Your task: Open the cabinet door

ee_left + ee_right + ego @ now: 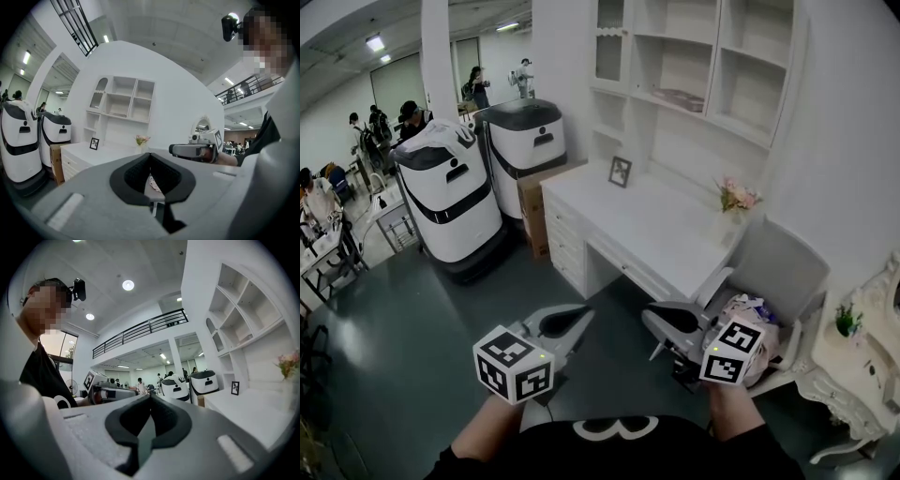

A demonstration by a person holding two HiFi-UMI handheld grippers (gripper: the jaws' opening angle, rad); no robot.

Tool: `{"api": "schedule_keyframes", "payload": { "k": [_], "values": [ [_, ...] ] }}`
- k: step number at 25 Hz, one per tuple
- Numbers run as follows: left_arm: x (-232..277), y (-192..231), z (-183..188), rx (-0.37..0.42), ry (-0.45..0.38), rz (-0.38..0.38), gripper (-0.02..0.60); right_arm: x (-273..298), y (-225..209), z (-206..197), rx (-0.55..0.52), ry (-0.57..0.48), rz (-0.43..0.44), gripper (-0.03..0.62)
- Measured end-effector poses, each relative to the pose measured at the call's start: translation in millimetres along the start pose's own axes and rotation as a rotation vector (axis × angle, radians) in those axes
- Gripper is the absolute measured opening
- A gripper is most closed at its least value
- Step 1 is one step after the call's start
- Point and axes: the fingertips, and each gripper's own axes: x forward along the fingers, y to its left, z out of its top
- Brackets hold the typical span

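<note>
Cabinet door lies ahead and higher, beyond the counter. Your left claw and right claw are clenched and empty, well apart from it. The right one is nearer the counter.

The shelf unit above the desk runs off the top edge. The right gripper hides part of the chair. The picture frame and the distant people are too small to make out.
</note>
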Motion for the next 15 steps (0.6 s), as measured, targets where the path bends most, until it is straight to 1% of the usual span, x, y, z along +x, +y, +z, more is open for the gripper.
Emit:
{"api": "schedule_keyframes", "payload": {
  "k": [8, 12, 15],
  "values": [
    [-7.2, 21.9, -11.3, -0.024, -0.011, 0.004, 0.008, 16.2, -0.9, -21.6, -0.005, 0.024, -0.035, -0.006],
    [4.0, 34.9, -17.6, -0.023, -0.005, 0.009, 0.008, 25.4, -18.9, -25.5, 0.001, 0.024, -0.027, -0.006],
    [15.0, 52.4, -21.4, -0.035, -0.005, 0.028, 0.008, 39.5, -39.0, -26.2, 0.003, 0.019, -0.004, -0.006]
  ]
}}
